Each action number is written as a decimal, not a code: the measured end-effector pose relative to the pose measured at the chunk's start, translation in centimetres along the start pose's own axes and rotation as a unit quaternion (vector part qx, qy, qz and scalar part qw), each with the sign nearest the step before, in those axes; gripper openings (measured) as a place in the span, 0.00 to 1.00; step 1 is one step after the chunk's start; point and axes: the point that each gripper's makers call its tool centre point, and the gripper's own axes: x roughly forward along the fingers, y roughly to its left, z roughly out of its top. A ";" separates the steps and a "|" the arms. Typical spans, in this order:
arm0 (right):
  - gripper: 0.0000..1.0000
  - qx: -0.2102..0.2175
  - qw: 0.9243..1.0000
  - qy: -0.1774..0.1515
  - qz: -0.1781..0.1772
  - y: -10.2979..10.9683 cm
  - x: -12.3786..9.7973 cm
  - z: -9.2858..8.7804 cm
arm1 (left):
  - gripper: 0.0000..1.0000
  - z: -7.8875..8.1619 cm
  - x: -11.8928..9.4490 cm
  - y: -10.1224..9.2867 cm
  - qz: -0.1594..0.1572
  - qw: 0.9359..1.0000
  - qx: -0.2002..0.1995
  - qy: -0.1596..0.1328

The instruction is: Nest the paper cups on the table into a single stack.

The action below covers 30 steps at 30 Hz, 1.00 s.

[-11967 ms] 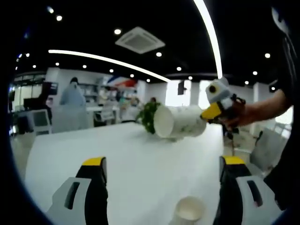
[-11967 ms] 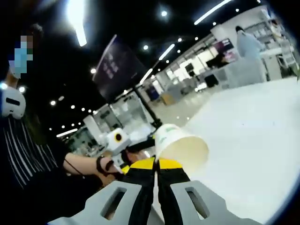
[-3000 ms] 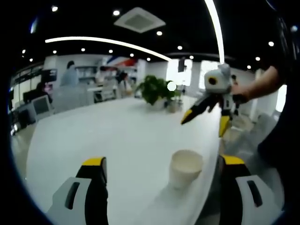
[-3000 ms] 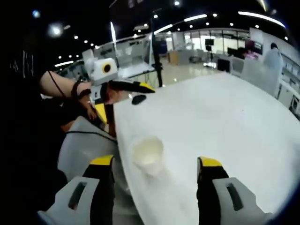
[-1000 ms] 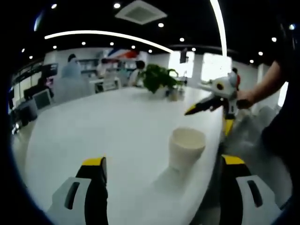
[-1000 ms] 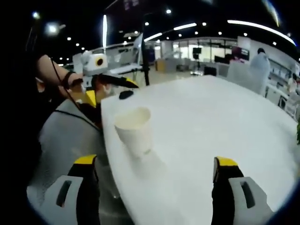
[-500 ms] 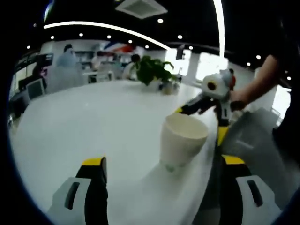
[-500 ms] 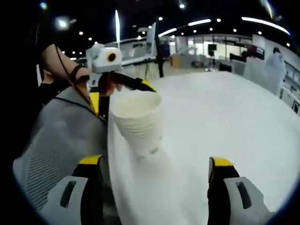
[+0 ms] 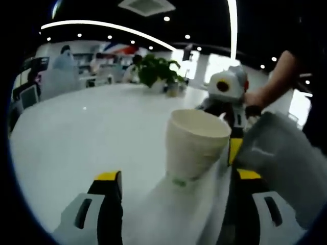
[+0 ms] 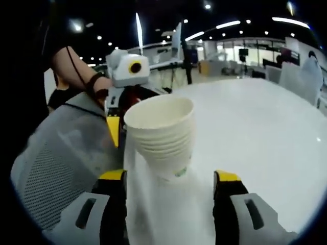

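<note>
A stack of nested white paper cups (image 9: 194, 145) stands upright on the white table (image 9: 82, 138) near its edge. In the left gripper view my left gripper (image 9: 179, 176) is open, and the stack rises just ahead between its yellow-tipped jaws. In the right gripper view the same stack (image 10: 163, 135) shows several rims one under another, with my right gripper (image 10: 169, 176) open on either side of its base. Each gripper faces the other across the cups: the right gripper (image 9: 225, 138) appears behind the stack, and so does the left gripper (image 10: 125, 127), both partly hidden by it.
A grey mesh chair (image 9: 278, 163) stands at the table's edge beside the stack, also visible as the chair (image 10: 56, 158). A potted plant (image 9: 156, 71) sits at the far end of the table. A person's forearm (image 9: 271, 84) holds the right gripper. The table (image 10: 265, 132) stretches wide beyond the cups.
Both grippers have moved in toward the cup stack from opposite sides, so it looms larger between each pair of jaws. The jaws stay open and the stack stays put.
</note>
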 end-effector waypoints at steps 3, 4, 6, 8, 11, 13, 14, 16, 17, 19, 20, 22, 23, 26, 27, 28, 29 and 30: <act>0.56 -0.012 1.000 -0.002 0.006 0.1 0.2 0.5 | 0.80 0.0 0.2 0.0 -0.007 1.000 0.016 0.006; 0.53 -0.013 1.000 -0.002 0.007 0.1 0.2 0.5 | 0.78 0.0 0.2 0.0 -0.007 1.000 0.018 0.007; 0.51 -0.020 1.000 0.000 0.010 0.0 0.2 0.7 | 0.74 0.5 0.4 -0.2 -0.016 0.999 0.032 0.000; 0.48 -0.024 1.000 -0.001 0.010 -0.1 0.2 0.9 | 0.70 0.8 0.5 -0.4 -0.023 0.999 0.045 0.001; 0.42 -0.031 0.999 0.000 0.020 -0.1 0.3 1.3 | 0.67 0.7 0.8 -0.4 -0.028 0.998 0.058 0.007; 0.40 -0.033 0.999 0.001 0.025 0.0 0.4 1.4 | 0.65 0.8 0.8 -0.6 -0.036 0.998 0.056 0.005; 0.39 -0.036 0.999 0.003 0.028 0.0 0.4 1.5 | 0.61 0.8 0.9 -0.8 -0.042 0.997 0.061 0.007; 0.34 -0.033 0.999 0.001 0.036 0.2 0.4 1.7 | 0.57 0.8 1.0 -1.1 -0.051 0.995 0.085 0.015; 0.33 -0.033 0.999 0.001 0.038 0.2 0.4 1.8 | 0.56 0.7 1.1 -1.2 -0.055 0.995 0.086 0.016; 0.33 -0.037 0.999 0.004 0.039 0.3 0.5 1.8 | 0.56 0.9 1.2 -1.2 -0.057 0.994 0.088 0.017; 0.33 -0.037 0.998 0.004 0.041 0.3 0.5 1.8 | 0.55 1.0 1.2 -1.2 -0.057 0.994 0.090 0.017; 0.33 -0.039 0.998 0.005 0.042 0.2 0.5 1.8 | 0.52 1.4 1.3 -1.3 -0.060 0.994 0.092 0.011; 0.33 -0.039 0.998 0.004 0.042 0.2 0.5 1.9 | 0.50 1.5 1.3 -1.3 -0.061 0.994 0.094 0.008; 0.36 -0.034 0.999 0.002 0.040 0.1 0.5 2.1 | 0.42 1.8 1.5 -1.6 -0.069 0.992 0.103 0.004; 0.36 -0.033 0.999 0.000 0.039 0.1 0.5 2.2 | 0.42 1.8 1.5 -1.6 -0.069 0.992 0.103 0.003; 0.36 -0.033 0.999 0.001 0.040 0.0 0.5 2.1 | 0.42 1.7 1.6 -1.6 -0.069 0.992 0.102 0.004; 0.36 -0.034 0.999 0.002 0.040 0.0 0.5 2.1 | 0.42 1.8 1.7 -1.6 -0.068 0.992 0.104 0.004; 0.36 -0.034 0.999 0.002 0.039 0.0 0.5 2.1 | 0.41 1.8 1.7 -1.6 -0.068 0.992 0.103 0.002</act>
